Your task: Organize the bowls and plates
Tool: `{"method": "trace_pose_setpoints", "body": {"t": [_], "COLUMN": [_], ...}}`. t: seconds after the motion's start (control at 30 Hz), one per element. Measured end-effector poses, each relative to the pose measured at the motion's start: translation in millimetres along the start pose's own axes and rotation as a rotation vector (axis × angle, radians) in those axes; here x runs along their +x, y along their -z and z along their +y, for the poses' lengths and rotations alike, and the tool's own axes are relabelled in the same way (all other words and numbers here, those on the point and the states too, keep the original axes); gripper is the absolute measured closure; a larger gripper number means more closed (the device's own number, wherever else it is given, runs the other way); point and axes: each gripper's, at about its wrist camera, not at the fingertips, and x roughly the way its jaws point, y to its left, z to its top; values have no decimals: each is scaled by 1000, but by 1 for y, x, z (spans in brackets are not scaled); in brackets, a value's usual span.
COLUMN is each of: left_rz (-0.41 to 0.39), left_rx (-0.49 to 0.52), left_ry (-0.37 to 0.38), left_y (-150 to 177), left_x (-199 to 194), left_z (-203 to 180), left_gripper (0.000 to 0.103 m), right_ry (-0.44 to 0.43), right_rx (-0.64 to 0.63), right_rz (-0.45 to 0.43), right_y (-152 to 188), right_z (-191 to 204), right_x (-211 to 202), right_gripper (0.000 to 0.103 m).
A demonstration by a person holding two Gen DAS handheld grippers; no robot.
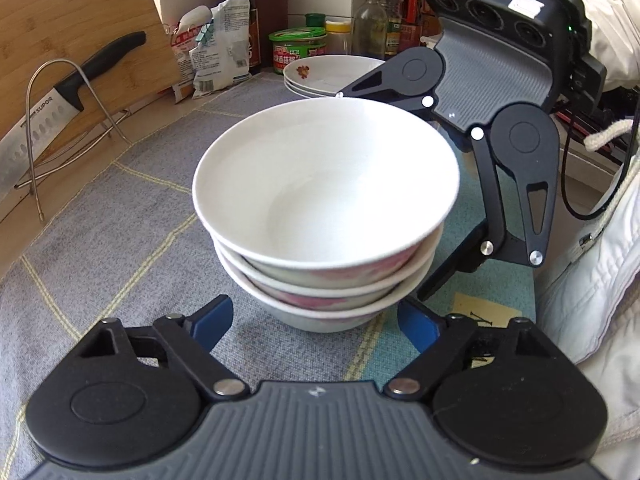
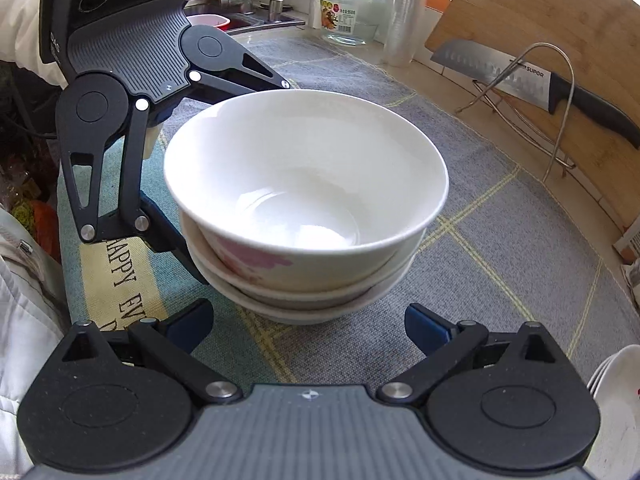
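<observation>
A stack of three white bowls with pink flowers (image 1: 326, 216) stands on the grey cloth; it also shows in the right wrist view (image 2: 304, 200). My left gripper (image 1: 316, 326) is open, its blue fingertips (image 1: 212, 320) either side of the stack's base, apart from it. My right gripper (image 2: 310, 326) is open on the opposite side, fingertips (image 2: 426, 330) just short of the bottom bowl. Each gripper shows in the other's view, the right one (image 1: 496, 120) and the left one (image 2: 132, 92), jaws spread around the stack. A stack of white plates (image 1: 332, 76) sits behind the bowls.
A knife (image 1: 52, 108) rests on a wire rack against a wooden cutting board (image 1: 80, 20). Bottles and jars (image 1: 380, 20) line the back wall. A glass jar (image 2: 352, 12) and a sink (image 2: 240, 20) lie beyond. More plates' edge (image 2: 616, 400) is at the right.
</observation>
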Motion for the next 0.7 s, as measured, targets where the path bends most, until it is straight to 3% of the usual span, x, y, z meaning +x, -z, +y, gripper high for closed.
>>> {"method": "trace_pose_setpoints", "body": {"t": [0.37, 0.7], "left_rz": [23, 34], "left_rx": [74, 83], "left_ry": [91, 153], "left_y": [-8, -10], "left_x": [6, 10], "left_z": [11, 20], "left_gripper": [22, 22], "right_ry": [-48, -79], "right_rx": [-54, -67], "right_rz": [26, 41], "right_y": [-13, -16], "right_z": [-5, -5], "right_x": [4, 6], "right_gripper": [14, 15]}}
